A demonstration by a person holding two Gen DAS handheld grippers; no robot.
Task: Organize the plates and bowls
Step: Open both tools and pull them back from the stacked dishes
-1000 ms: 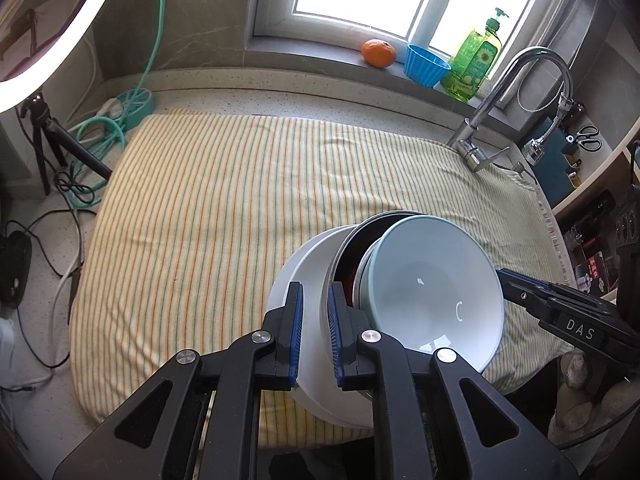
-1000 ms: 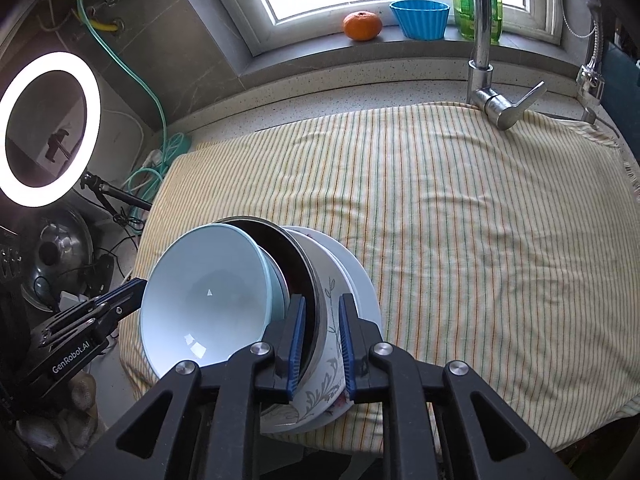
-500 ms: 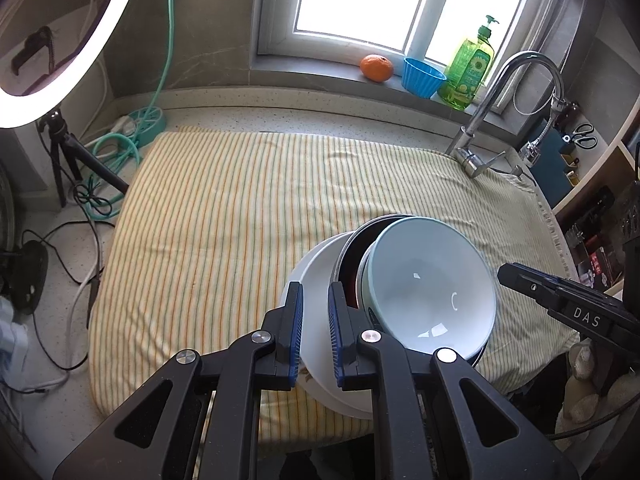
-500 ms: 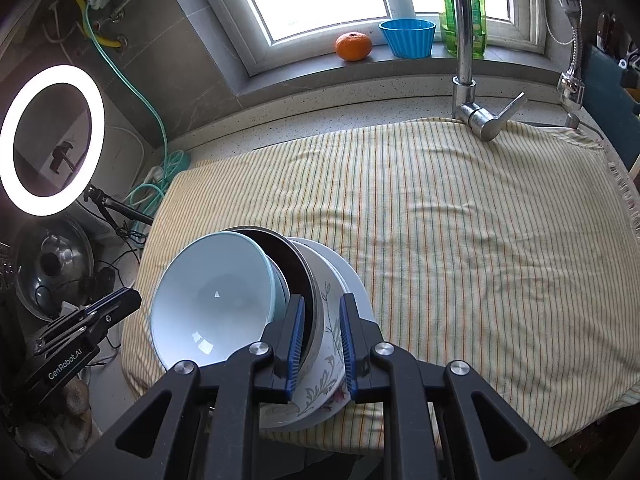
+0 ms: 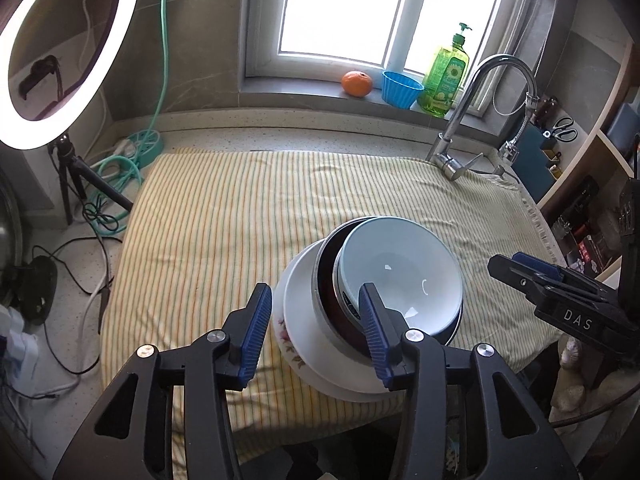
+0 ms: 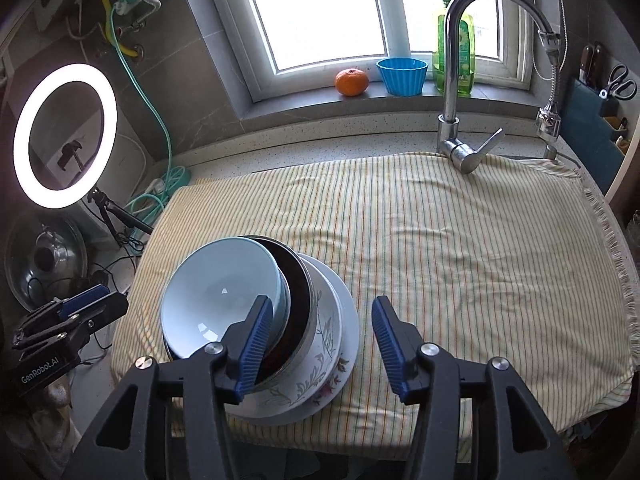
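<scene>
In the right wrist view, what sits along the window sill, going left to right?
Orange → blue cup → green soap bottle, which stands partly behind the faucet.

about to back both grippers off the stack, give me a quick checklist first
1. Left gripper free of the stack: ok, jaws opening, pads apart from the rims.
2. Right gripper free: ok, jaws opening, nothing pinched.
3. Stack resting on the striped cloth: ok.
4. Stack level: not ok, the light blue bowl and dark bowl lean inside the floral bowl.
5. White plate clear of the cloth's near edge: not ok, it sits right by it.
6. Cracks or chips: cannot tell.
</scene>
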